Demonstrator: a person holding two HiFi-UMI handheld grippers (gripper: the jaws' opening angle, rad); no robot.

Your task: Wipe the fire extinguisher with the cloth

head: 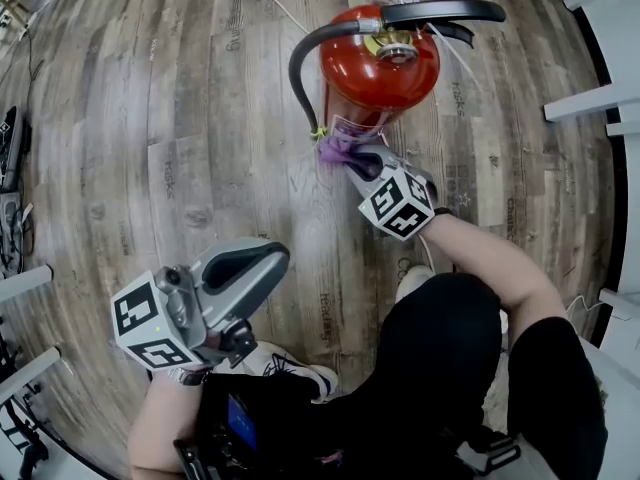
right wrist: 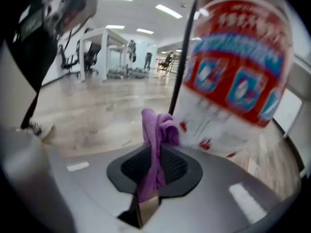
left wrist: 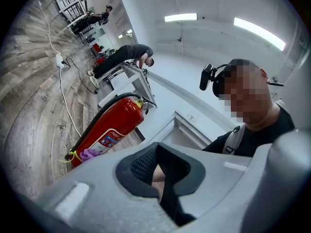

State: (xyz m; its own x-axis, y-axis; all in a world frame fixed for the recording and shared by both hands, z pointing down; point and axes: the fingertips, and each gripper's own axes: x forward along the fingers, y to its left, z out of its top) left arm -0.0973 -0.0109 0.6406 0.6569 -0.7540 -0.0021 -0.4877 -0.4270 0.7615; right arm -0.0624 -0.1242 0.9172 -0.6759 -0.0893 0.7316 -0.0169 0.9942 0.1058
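Observation:
A red fire extinguisher [head: 378,68] stands on the wood floor, with a black hose [head: 300,63] down its left side and a black handle on top. My right gripper [head: 345,158] is shut on a purple cloth [head: 337,148] and holds it against the lower part of the cylinder. In the right gripper view the cloth [right wrist: 156,144] sticks up from between the jaws, next to the extinguisher's white label [right wrist: 228,76]. My left gripper [head: 245,268] is shut and empty, held low and away from the extinguisher [left wrist: 109,130], whose base and the cloth [left wrist: 89,154] show past it.
White furniture edges [head: 585,103] stand at the right. Cables and dark gear [head: 12,188] lie along the left edge. A white cable [left wrist: 60,89] runs over the floor. People and desks show far back in the room. My legs and shoes [head: 300,368] are below.

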